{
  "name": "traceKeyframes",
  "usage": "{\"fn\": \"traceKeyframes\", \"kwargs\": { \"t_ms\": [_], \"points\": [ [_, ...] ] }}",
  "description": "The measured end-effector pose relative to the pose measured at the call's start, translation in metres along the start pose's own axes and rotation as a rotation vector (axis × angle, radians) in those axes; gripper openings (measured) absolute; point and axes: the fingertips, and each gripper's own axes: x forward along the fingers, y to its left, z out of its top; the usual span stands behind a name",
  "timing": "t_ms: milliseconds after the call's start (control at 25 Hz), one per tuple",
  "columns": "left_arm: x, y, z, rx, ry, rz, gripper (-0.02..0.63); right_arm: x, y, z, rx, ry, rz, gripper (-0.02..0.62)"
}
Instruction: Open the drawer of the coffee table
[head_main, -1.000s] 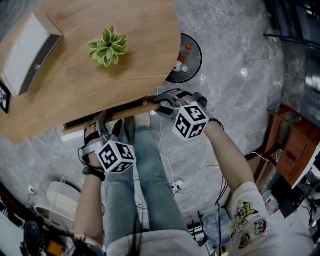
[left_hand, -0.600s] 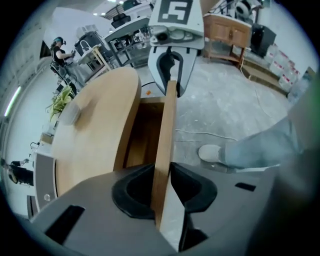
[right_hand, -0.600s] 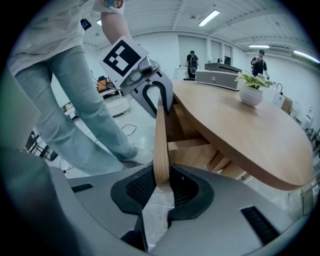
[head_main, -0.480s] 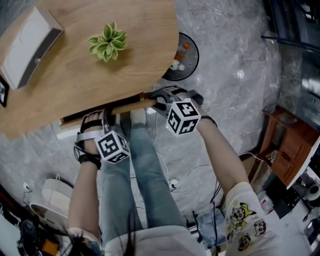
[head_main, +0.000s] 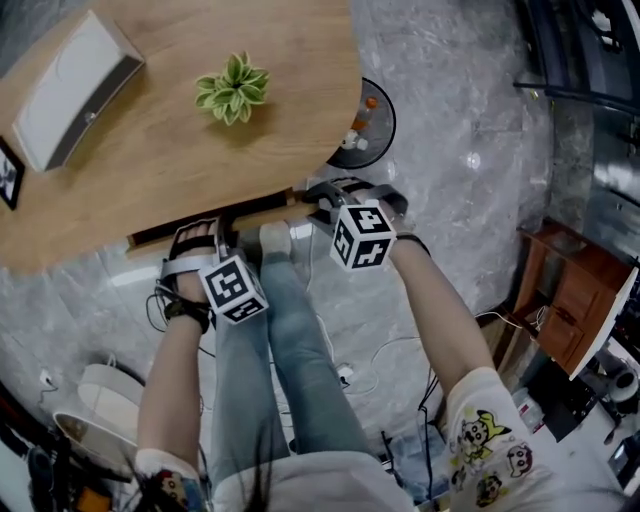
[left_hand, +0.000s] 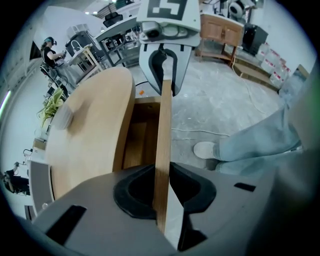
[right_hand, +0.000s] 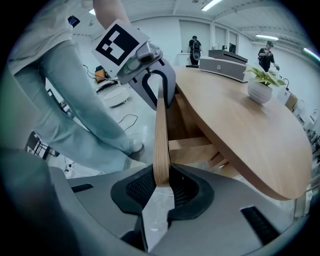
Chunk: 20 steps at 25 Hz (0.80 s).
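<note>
Underfoot, grey marble-look floor (head_main: 460, 140) w/ loose cables (head_main: 372, 352); person's legs (head_main: 270, 360) in jeans & a pale shoe (head_main: 276, 240) stand right by the table. left gripper (left_hand: 162, 192) points steeply down, jaws just been closing, clamped on the thin top edge of the wooden drawer front (left_hand: 163, 130), panel running edge-on btwn the pads. right gripper (right_hand: 161, 191) likewise clenched on the same panel, further along toward the table's rounded end. Drawer is partly out: drawer interior (left_hand: 136, 142) shows btwn panel & tabletop edge. Beyond, the oval wood coffee table top (head_main: 150, 170) carries a small potted plant (head_main: 232, 87) & a white box-shaped unit (head_main: 70, 90). Far right, wooden cabinet (head_main: 570, 300); round dark thing (head_main: 372, 125) on the floor past the table end.
</note>
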Motion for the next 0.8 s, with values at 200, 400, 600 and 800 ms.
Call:
{"fn": "traceKeyframes", "kwargs": {
  "t_ms": [200,400,600,800],
  "points": [
    [0.0007,-0.0035,-0.0005,-0.015,-0.006,0.005,0.072,0.0019,0.0031,-0.0012,0.002,0.034,-0.004,0.071],
    [0.0012,-0.0039,0.0016,-0.022,-0.011,-0.012,0.072,0.0016,0.0033,-0.0028,-0.009,0.053,-0.004,0.069],
    [0.0008,-0.0047,0.0012,0.005,-0.032,-0.055,0.067,0.0016,0.0036,-0.0026,-0.021,0.059,-0.001,0.069],
    [-0.0016,-0.0047,0.0001,0.016,-0.035,-0.08,0.066,-0.0001,0.0048,-0.0001,-0.051,0.053,0.0,0.066]
  ]
}}
